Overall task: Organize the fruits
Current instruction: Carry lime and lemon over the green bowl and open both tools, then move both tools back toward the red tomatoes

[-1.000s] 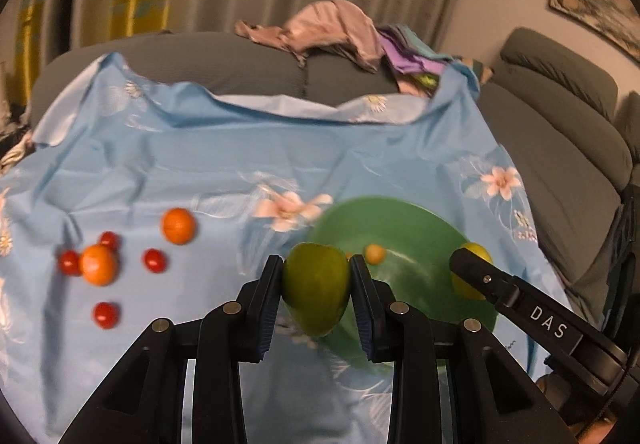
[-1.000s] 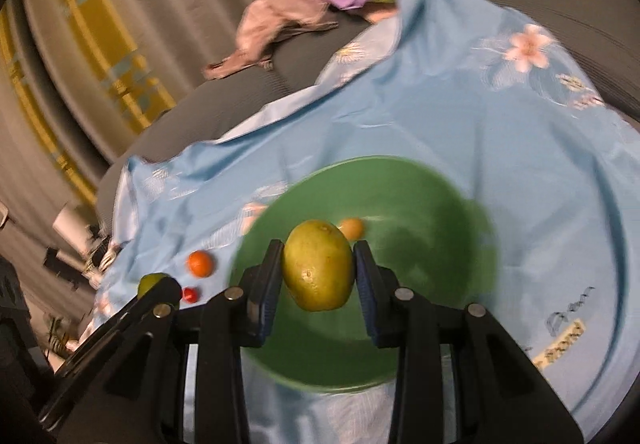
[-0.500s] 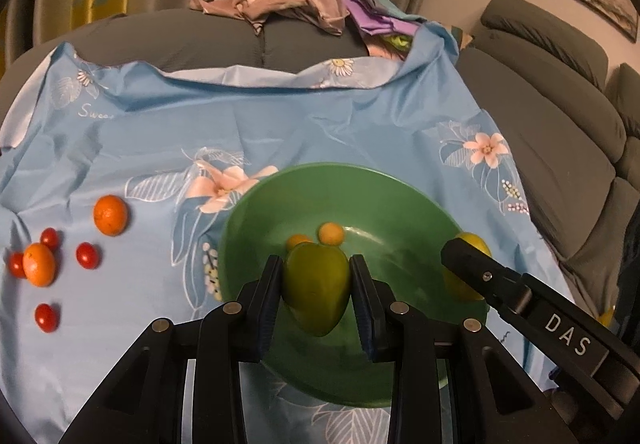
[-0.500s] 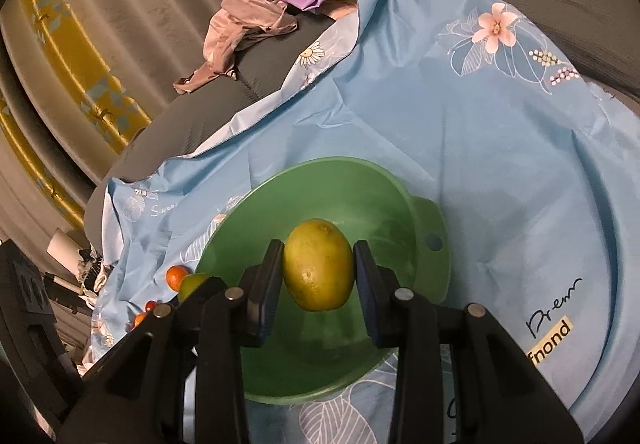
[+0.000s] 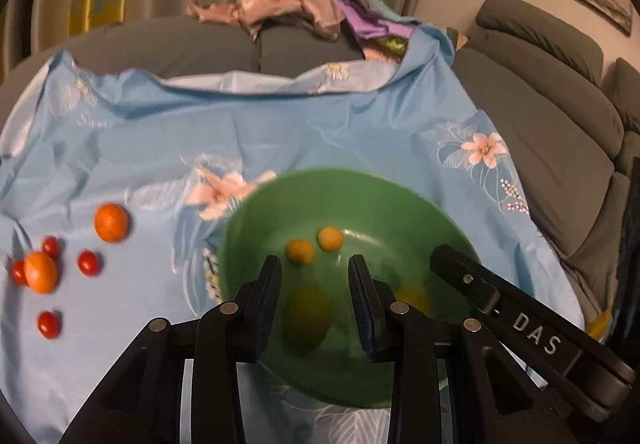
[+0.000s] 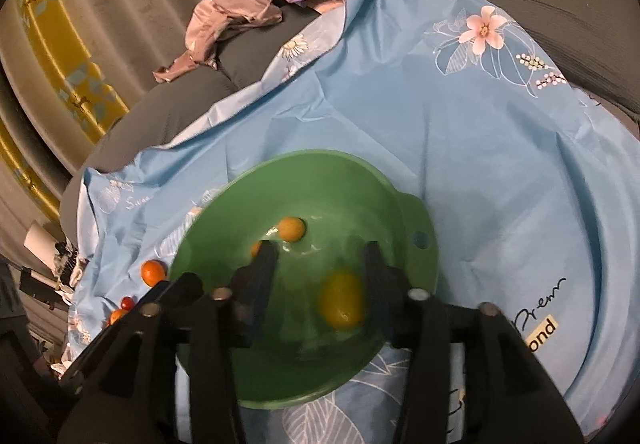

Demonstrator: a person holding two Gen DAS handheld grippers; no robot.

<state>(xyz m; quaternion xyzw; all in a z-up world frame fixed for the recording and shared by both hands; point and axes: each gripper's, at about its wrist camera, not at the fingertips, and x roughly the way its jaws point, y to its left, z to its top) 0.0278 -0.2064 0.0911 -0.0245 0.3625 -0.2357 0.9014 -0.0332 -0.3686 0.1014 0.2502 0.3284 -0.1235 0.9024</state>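
My left gripper [image 5: 314, 280] gapes empty over the green bowl [image 5: 256, 220]; only its view shows four cherry tomatoes [image 5: 89, 263] at the cloth's left edge. My right gripper [image 6: 320, 264] gapes too, lemon [image 6: 342, 298] blurred in the bowl, whose holed handle only that view shows

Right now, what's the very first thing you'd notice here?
The big green bowl on the flowery blue cloth, right under both open grippers. A blurry yellow-green fruit sits between the right gripper fingers, inside the bowl. Off to the left, oranges and little red tomatoes wait on the cloth.
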